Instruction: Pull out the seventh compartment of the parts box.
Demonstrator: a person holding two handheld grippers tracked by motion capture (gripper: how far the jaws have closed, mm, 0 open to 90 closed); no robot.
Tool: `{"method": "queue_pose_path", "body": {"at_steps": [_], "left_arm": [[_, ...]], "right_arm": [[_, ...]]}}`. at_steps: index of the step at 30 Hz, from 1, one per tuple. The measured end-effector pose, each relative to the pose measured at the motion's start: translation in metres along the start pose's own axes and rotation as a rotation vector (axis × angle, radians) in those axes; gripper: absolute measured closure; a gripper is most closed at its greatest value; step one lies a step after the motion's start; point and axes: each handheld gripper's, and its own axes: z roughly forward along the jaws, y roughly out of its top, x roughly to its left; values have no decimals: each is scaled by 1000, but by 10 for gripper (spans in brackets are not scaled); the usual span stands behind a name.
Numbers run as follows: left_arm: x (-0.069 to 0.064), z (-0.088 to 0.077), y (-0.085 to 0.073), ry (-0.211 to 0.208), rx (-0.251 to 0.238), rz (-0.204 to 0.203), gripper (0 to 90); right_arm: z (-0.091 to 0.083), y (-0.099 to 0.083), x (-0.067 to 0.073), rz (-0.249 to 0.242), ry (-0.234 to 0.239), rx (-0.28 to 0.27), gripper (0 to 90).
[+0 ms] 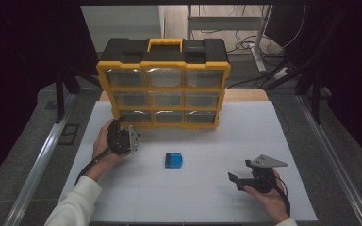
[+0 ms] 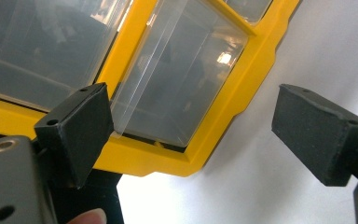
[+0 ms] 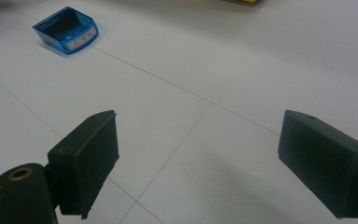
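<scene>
Blue box [image 1: 174,160] between both tongs

Blue box [image 3: 66,30] label unreadable.

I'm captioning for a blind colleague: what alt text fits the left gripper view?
The open left gripper points at the bottom-left clear drawer of a yellow-framed organizer, one jaw near the drawer's lower edge, the other over the white table.
</scene>
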Motion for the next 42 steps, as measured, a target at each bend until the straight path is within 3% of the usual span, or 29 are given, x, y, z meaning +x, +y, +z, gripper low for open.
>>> {"method": "queue_pose_path", "body": {"at_steps": [14,19,42], "left_arm": [[0,7,-1,13,-6,11,134],[1,10,1,27,14,49,133],[5,21,2,49,6,51,152]], "right_arm": [[0,0,0,-1,0,0,125],[0,0,0,-2,0,0,125],[0,0,0,0,0,2,126]]}}
